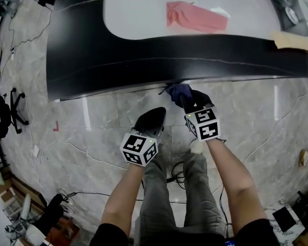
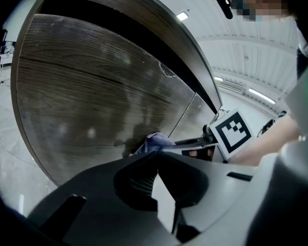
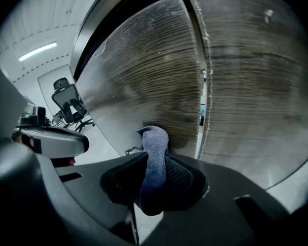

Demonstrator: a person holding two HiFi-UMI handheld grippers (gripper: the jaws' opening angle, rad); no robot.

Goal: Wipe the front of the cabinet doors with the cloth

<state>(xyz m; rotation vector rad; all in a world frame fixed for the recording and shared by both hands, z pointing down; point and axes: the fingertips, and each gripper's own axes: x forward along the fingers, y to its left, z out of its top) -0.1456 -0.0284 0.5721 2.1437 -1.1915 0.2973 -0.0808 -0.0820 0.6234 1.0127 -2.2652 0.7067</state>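
Cloth (image 3: 153, 160), blue and nubby like terry, is folded into a thick strip and pinched between the fingers of the right gripper (image 1: 188, 99). Its long axis runs along those fingers, and its rounded free end points straight at the cabinet (image 1: 143, 60), where it meets the front of one door (image 3: 143, 81) just beside the vertical seam (image 3: 202, 86) with the neighbouring door (image 3: 256, 86). Both doors are flat panels of dark brown wood grain with fine horizontal streaks, dulled by pale smears. A rounded white surface (image 1: 143, 9) tops the cabinet, and a pink rag (image 1: 195, 17) lies on it. The left gripper (image 2: 156, 157) hangs just short of the cabinet front, beside the right one, with its black ribbed fingers pressed together on nothing. Below the cabinet lies a glossy grey marble floor (image 1: 82, 132).
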